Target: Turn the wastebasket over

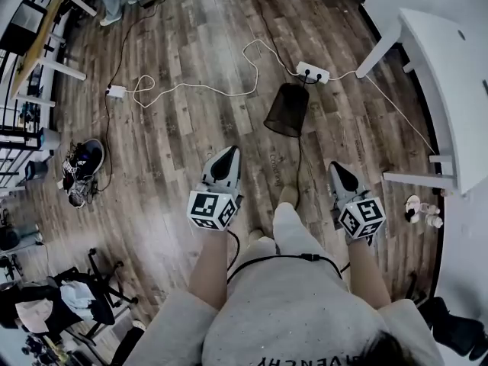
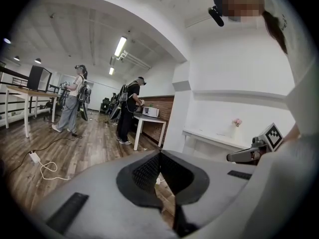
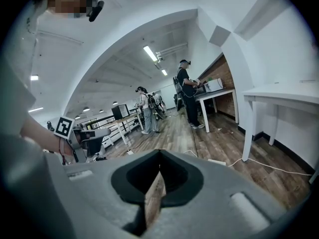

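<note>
On the brown wood-plank floor (image 1: 183,128), just short of a white power strip (image 1: 313,72), the black mesh wastebasket (image 1: 287,110) lies ahead of the person, wider end nearest them. I can't tell whether it stands or lies tipped. Nothing touches it. The left gripper (image 1: 226,162) and right gripper (image 1: 342,175) hang well back from it, jaws pressed together and empty, so I'd judge the reach, grip and turn all remain.
</note>
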Demonstrator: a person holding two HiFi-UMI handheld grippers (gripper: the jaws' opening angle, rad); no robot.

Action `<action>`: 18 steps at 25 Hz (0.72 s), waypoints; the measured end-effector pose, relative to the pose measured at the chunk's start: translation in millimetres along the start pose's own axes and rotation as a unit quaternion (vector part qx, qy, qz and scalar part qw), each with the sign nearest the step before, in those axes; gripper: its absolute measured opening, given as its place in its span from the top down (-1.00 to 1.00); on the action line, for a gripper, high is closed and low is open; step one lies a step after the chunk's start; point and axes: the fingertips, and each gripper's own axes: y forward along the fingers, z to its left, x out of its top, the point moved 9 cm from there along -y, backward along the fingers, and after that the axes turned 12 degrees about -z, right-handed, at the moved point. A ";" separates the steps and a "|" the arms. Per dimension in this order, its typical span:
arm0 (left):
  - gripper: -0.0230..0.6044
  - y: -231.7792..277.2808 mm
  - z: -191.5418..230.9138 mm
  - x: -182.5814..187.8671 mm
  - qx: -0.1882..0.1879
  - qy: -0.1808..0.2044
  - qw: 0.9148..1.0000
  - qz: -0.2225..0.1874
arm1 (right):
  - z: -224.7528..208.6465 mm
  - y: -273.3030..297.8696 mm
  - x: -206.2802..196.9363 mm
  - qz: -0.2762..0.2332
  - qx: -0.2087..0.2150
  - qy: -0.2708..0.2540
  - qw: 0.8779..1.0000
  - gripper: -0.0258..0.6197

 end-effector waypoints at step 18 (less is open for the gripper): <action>0.93 26.4 22.4 -42.0 0.038 -0.026 0.998 0.049 | -47.8 43.6 -37.8 0.051 -0.005 0.048 0.997 0.92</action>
